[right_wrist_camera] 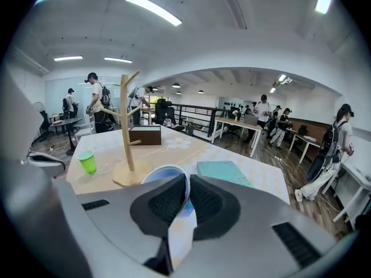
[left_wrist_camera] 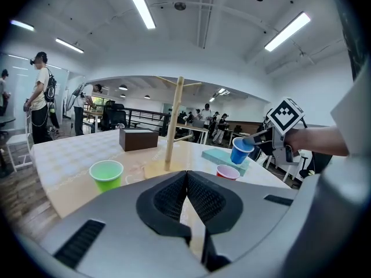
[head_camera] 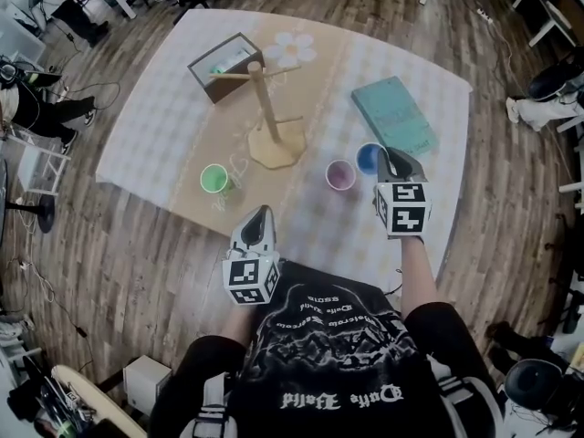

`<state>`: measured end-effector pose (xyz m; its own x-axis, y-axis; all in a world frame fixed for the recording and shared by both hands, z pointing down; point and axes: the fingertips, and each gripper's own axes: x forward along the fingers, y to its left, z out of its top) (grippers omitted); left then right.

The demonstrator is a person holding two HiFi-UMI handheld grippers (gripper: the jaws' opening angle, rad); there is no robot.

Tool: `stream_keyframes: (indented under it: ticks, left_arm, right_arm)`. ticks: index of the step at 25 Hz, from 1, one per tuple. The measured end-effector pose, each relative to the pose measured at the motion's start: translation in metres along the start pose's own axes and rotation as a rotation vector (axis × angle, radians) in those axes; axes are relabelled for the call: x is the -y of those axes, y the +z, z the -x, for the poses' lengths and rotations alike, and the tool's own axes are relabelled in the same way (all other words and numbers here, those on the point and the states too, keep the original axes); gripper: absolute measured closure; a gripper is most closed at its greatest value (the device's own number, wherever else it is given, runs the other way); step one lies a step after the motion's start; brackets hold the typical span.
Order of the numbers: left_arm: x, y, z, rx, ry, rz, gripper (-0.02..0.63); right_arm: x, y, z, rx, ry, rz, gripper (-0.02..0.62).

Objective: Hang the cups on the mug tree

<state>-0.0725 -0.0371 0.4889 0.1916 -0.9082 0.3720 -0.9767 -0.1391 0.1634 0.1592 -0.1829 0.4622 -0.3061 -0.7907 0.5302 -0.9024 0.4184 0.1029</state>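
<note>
The mug tree stands at the centre of the desk. Behind it, toward the far-left corner, lies the box. The book lies toward the right edge. The left cup stands near the near edge, the middle cup right of the tree. The raised cup, in the right claw, hangs between the middle cup and the book.

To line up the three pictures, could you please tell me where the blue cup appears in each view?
Head view: blue cup right of centre, beside the pink cup.
Left gripper view: blue cup right of centre, just above the pink cup.
Right gripper view: blue cup at centre, rim between the jaws.
Shared landmark: the mug tree.
</note>
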Motion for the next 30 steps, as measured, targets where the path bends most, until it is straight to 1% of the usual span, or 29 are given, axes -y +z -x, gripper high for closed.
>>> stream_keyframes:
  ticks: [4,8,14,19,22,25,27,30]
  left_arm:
    - [0.002,0.002,-0.001,0.003,0.009,0.001,0.588]
    - [0.012,0.013,0.003,0.019,0.004,-0.030,0.588]
    - [0.015,0.023,0.007,0.046,0.033,0.006,0.588]
    - [0.011,0.022,0.008,0.040,0.059,0.024,0.588]
    - [0.005,0.022,0.004,0.037,0.052,0.017,0.588]
    - [-0.002,0.025,-0.001,0.035,0.029,0.007,0.588]
    - [-0.011,0.028,-0.005,0.034,0.014,0.018,0.588]
    - [-0.028,0.033,-0.008,0.028,-0.008,0.006,0.588]
  right_arm:
    - [-0.011,0.013,-0.010,0.002,-0.013,0.080,0.560]
    - [-0.025,0.026,-0.019,0.018,0.018,0.098,0.560]
    - [-0.037,0.041,-0.034,0.043,0.039,0.143,0.561]
    - [-0.045,0.052,-0.043,0.051,0.035,0.151,0.561]
    - [-0.051,0.052,-0.049,0.040,0.026,0.158,0.561]
    - [-0.055,0.055,-0.056,0.029,0.001,0.169,0.561]
    - [-0.058,0.060,-0.062,0.021,-0.019,0.171,0.560]
    - [-0.065,0.064,-0.070,0.003,-0.050,0.163,0.560]
